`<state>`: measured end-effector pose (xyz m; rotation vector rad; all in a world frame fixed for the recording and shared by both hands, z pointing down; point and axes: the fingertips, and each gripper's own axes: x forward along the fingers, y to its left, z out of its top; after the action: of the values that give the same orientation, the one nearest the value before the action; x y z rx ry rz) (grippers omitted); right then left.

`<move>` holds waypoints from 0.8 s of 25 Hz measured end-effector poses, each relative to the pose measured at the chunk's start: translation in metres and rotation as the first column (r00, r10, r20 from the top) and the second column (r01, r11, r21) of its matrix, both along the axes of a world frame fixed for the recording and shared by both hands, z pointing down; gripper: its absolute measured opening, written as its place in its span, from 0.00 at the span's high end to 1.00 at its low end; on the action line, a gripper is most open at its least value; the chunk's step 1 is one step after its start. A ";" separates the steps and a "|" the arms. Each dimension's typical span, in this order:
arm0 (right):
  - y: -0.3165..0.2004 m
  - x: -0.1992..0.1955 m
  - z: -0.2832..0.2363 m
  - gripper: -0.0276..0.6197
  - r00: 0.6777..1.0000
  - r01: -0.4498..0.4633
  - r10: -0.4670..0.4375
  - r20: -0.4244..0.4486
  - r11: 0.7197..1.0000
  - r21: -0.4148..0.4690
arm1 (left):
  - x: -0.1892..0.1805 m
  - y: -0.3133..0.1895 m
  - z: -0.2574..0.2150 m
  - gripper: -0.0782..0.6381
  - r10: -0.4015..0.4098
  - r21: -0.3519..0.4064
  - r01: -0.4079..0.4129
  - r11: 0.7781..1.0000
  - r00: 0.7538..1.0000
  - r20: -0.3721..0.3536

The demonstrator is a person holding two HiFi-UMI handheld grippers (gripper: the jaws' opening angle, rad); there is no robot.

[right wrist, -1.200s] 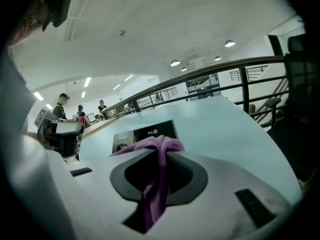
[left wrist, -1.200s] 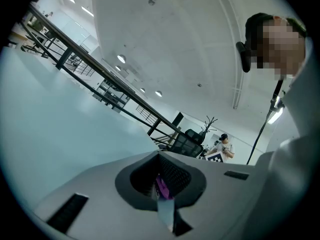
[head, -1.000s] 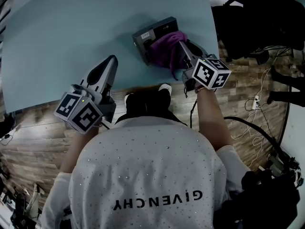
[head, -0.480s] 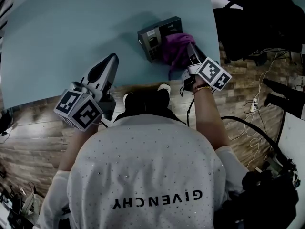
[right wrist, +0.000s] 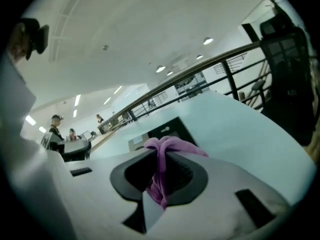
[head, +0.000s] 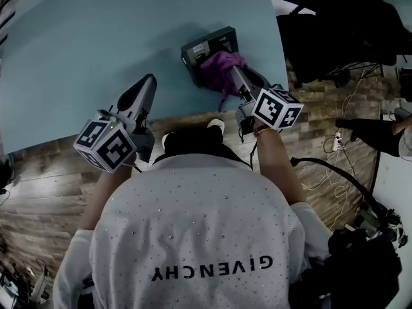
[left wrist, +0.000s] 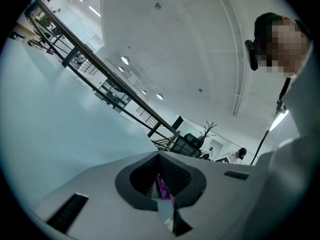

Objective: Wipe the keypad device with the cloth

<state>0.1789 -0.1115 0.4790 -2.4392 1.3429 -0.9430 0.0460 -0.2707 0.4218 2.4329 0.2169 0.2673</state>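
The dark keypad device point(head: 207, 44) lies near the right front corner of the pale blue table point(head: 90, 37). A purple cloth point(head: 221, 65) is bunched on the device's near side. My right gripper point(head: 233, 71) is shut on that cloth and presses it onto the device. In the right gripper view the cloth point(right wrist: 169, 145) is pinched between the jaws of that gripper point(right wrist: 160, 159), with the device point(right wrist: 167, 130) just beyond. My left gripper point(head: 150, 81) is shut, over the table's front edge, well left of the device. The left gripper view shows its jaws closed point(left wrist: 160, 159).
Dark chairs and equipment point(head: 335, 31) crowd the space right of the table. Cables point(head: 341, 140) trail over the wooden floor point(head: 38, 179) there. People point(right wrist: 55, 126) sit at a desk far off, beyond the table.
The right gripper swept the cloth to the right over the device, then back left to its near-left part. The left gripper has stayed in place.
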 end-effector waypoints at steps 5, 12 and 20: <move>-0.037 -0.047 0.001 0.88 0.951 0.269 -0.290 -0.110 0.947 -0.177 | 0.002 0.004 -0.004 0.89 0.011 -0.018 -0.011 1.000 1.000 -0.016; -0.053 -0.065 0.007 0.88 0.922 0.340 -0.372 -0.106 0.911 -0.234 | -0.003 -0.003 -0.005 0.89 -0.032 -0.040 0.031 0.999 0.999 -0.028; -0.046 -0.041 0.016 0.88 0.949 0.297 -0.312 -0.046 0.933 -0.202 | -0.015 -0.006 -0.001 0.89 -0.103 -0.053 0.103 0.993 0.995 0.001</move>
<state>0.1378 -0.1576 0.4952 -2.4715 1.7741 -1.1054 0.0307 -0.2768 0.4208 2.3836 0.0974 0.2111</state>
